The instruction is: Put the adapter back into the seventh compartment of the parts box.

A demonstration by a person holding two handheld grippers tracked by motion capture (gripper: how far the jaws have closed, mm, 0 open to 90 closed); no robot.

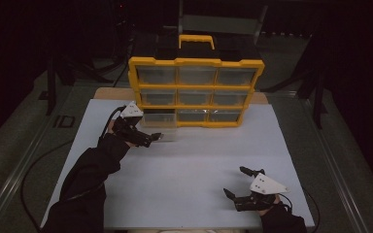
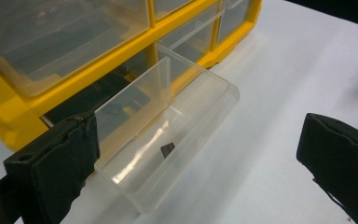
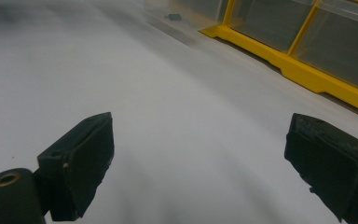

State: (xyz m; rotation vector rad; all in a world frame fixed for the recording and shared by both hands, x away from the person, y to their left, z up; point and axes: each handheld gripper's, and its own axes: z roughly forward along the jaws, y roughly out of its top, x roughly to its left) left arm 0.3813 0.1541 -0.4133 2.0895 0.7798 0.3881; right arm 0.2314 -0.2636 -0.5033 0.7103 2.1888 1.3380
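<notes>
Two claws were in your hands: your left claw [image 2: 196, 154] stood released, jaws wide, beside the clear drawer [image 2: 168, 140] pulled out of the yellow cabinet [image 1: 195, 90] and resting on the white surface [image 1: 189, 170]; a small dark piece [image 2: 167, 149] lay inside. Your right claw [image 1: 240, 183] sat released, well apart.

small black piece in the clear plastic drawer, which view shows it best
The left gripper view: the small black piece lies close up on the floor of the pulled-out clear plastic drawer. The right gripper view shows it as a far, blurred speck; the high view shows the drawer, too small to tell the piece.
</notes>
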